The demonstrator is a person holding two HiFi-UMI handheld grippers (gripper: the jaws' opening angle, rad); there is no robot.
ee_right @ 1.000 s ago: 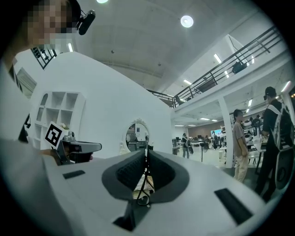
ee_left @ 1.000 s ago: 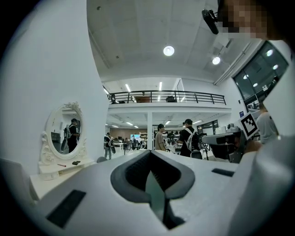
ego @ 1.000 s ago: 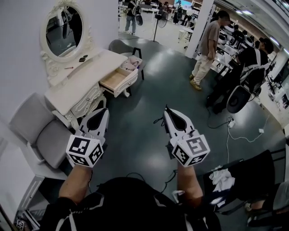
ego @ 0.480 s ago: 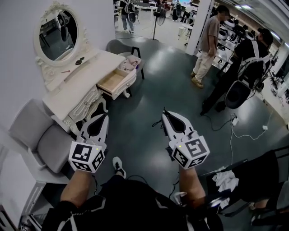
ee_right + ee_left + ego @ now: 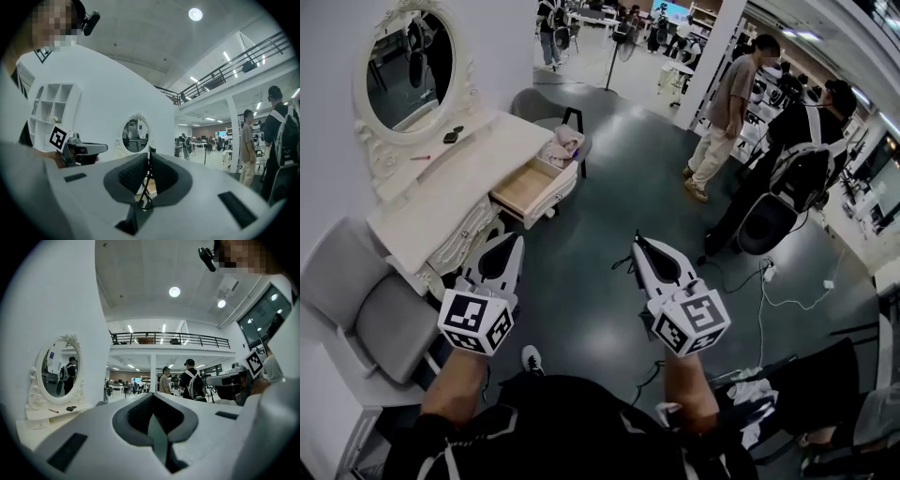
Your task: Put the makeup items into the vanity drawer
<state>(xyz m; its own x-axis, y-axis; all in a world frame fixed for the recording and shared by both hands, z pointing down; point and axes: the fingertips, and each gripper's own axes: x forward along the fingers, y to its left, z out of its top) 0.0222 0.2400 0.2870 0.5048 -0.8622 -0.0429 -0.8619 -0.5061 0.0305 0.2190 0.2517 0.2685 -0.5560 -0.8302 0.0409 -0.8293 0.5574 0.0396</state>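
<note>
The vanity [image 5: 473, 183] has been brought nearer than 1 second ago. The left gripper [image 5: 515, 238] and right gripper [image 5: 637, 243] are pressed together, empty. 2 makeup items [image 5: 450, 137] lie on the vanity, untouched; its drawer [image 5: 525, 188] is open, so picking is judged next.

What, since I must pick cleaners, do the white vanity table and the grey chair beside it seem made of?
White vanity table: probably painted wood, satin sheen; carved trim, pale bare drawer interior. Grey chair: apparently matte fabric upholstery; soft, rounded cushions.
</note>
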